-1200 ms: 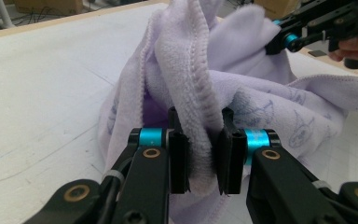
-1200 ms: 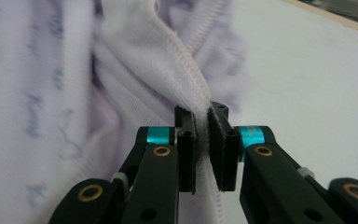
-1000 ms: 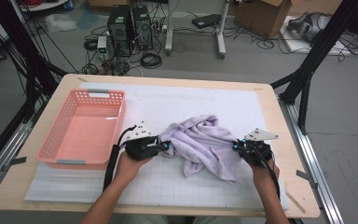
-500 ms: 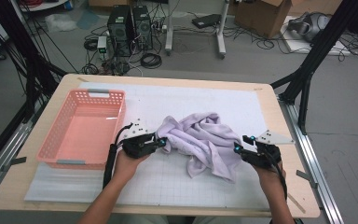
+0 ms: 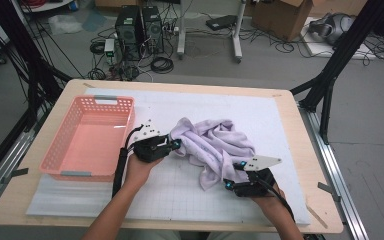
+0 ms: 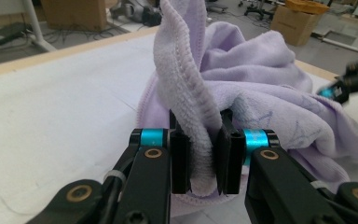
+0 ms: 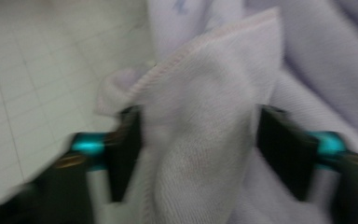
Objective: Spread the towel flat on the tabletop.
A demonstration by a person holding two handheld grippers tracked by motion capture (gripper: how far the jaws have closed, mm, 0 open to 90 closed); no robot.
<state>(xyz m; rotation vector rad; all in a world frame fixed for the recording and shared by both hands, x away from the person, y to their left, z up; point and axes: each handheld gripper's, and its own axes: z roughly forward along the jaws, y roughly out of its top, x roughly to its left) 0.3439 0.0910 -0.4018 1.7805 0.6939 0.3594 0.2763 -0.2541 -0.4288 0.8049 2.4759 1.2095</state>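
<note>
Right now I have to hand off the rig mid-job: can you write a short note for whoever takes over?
Left gripper: shut on a hemmed fold of the lilac towel at its left side.
Right gripper: jaws have just been opening and stand apart around a towel edge at the near right; the blurred view does not show the pads pressing.
Towel: crumpled in a heap on the white gridded mat, mid-table.
Pink basket: on the mat's left side, nothing in it.
Done: one edge gripped.
Left, probably: close the right gripper on its edge, then spread or fold the towel; perhaps move it to the basket.
</note>
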